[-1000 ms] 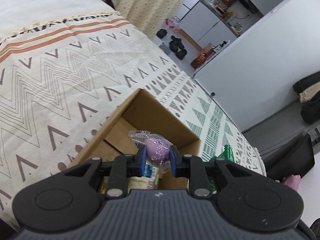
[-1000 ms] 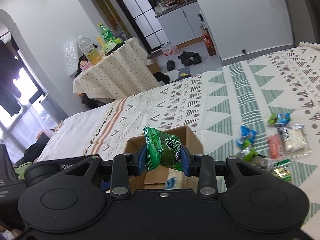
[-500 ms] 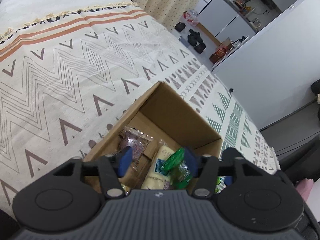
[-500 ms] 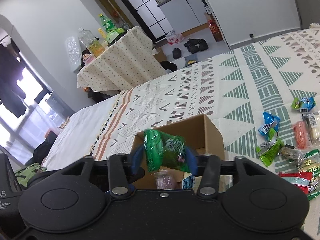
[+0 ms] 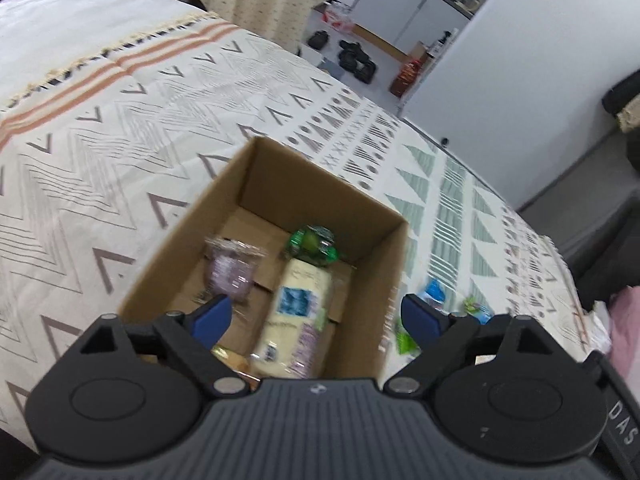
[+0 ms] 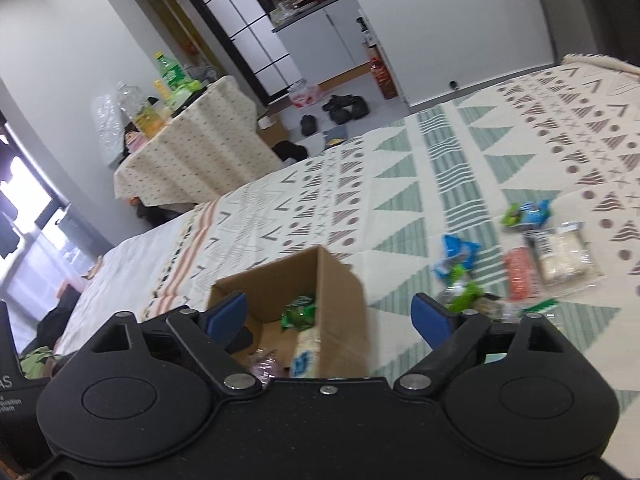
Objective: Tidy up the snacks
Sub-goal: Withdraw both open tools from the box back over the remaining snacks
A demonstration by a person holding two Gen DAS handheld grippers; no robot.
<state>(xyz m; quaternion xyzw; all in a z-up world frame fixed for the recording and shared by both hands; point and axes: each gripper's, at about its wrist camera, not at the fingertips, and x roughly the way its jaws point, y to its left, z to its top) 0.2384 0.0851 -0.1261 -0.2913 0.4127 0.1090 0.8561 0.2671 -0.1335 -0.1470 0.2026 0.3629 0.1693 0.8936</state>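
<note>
Here, both grippers tilt downward over the cardboard box [image 5: 280, 184]. Left gripper [image 5: 316, 318] and right gripper [image 6: 330, 316]: jaws opening, fingers apart, nothing clamped. The green packet [image 5: 314, 242] and purple packet [image 5: 232, 270] lie in the box beyond the fingertips.

White walls [image 6: 60, 40] enclose a grey floor [image 6: 372, 116]. A table under a dotted cream cloth [image 6: 200, 140] stands beside a black-framed sliding door [image 6: 244, 36]. Daylight enters a window [image 6: 24, 200].
</note>
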